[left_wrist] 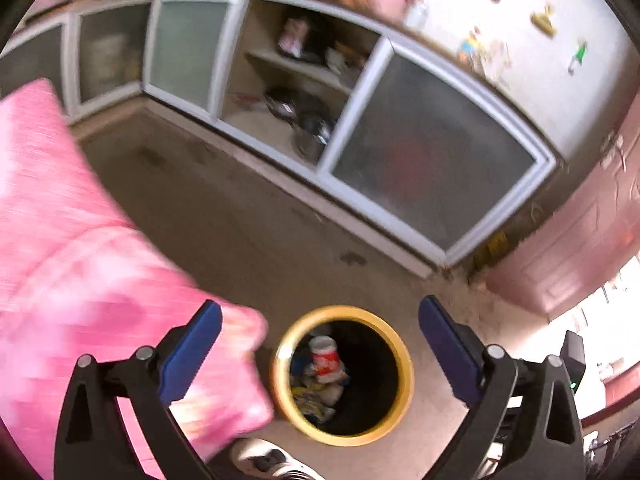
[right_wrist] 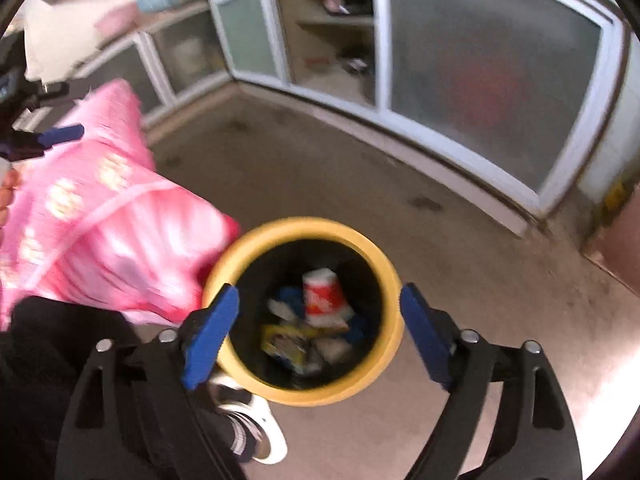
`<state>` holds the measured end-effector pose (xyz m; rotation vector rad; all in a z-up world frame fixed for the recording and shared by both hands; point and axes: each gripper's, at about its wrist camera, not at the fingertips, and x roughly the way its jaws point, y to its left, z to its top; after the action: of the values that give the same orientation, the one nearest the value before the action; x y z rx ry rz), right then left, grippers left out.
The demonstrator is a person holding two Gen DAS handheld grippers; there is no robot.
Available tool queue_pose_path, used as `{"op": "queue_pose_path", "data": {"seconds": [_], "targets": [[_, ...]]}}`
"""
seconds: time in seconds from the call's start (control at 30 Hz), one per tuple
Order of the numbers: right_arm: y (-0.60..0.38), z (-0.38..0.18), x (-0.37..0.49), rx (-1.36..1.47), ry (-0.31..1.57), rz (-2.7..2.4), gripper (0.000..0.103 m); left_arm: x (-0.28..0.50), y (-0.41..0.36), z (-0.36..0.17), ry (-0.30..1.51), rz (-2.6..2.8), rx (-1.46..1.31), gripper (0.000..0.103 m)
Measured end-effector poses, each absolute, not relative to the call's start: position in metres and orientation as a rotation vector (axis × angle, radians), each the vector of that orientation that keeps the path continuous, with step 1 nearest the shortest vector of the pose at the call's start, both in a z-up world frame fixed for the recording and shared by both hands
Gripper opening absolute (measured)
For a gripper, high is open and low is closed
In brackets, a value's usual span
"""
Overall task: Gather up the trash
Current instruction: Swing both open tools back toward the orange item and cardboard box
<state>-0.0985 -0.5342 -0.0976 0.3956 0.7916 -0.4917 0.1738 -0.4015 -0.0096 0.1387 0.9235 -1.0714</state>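
Left side first: pink patterned cushion (left_wrist: 100,280) fills the left of my left-wrist view, motion-blurred, its corner just beside the bin (left_wrist: 404,380) rim; not trash as far as I can judge, so I leave it. My left gripper (left_wrist: 320,348) is spread wide, nothing between the blue pads (left_wrist: 192,352); the bin sits on the floor below and between them. In the right-wrist view my right gripper (right_wrist: 320,332) is likewise wide open and empty, hanging right over the yellow-rimmed, black-lined bin (right_wrist: 394,300). The trash is already down inside: a red-and-white paper cup (right_wrist: 322,296) lying tilted on top, a yellow printed wrapper (right_wrist: 284,344) under it, plus blue and white scraps too blurred to name. Handling guess: all of it light and soft. The cup is thin-walled and will crush, so if it needs moving I'd pinch across the rim or mid-body gently. The wrapper is slick film, so grab a bunched fold, not a flat face. The bin itself looks like stiff plastic, light at this fill; best hold is one pad inside and one outside the yellow lip. My shoe (right_wrist: 260,432) is just beside the bin base. Farther right, frosted-glass cabinets (right_wrist: 492,76) stand well apart along the wall.
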Motion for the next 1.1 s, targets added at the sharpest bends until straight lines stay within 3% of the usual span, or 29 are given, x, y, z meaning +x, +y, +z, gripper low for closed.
{"op": "queue_pose_path", "data": {"seconds": [0.17, 0.37, 0.6, 0.73, 1.1], "targets": [[-0.496, -0.052, -0.046, 0.334, 0.697, -0.303, 0.080, 0.211, -0.303, 0.041, 0.797, -0.927, 0.127, 0.095], [-0.437, -0.006, 0.040, 0.272, 0.628, -0.031, 0.088, 0.261, -0.174, 0.088, 0.674, -0.681, 0.097, 0.095], [-0.340, 0.029, 0.147, 0.140, 0.585, 0.207, 0.088, 0.349, -0.055, 0.096, 0.724, -0.321, 0.098, 0.095], [-0.297, 0.029, 0.204, 0.133, 0.617, 0.324, 0.084, 0.393, -0.018, 0.084, 0.837, -0.317, 0.003, 0.095], [-0.235, 0.008, 0.309, 0.230, 0.749, 0.479, 0.076, 0.456, -0.015, 0.048, 1.012, -0.385, -0.142, 0.095]]}}
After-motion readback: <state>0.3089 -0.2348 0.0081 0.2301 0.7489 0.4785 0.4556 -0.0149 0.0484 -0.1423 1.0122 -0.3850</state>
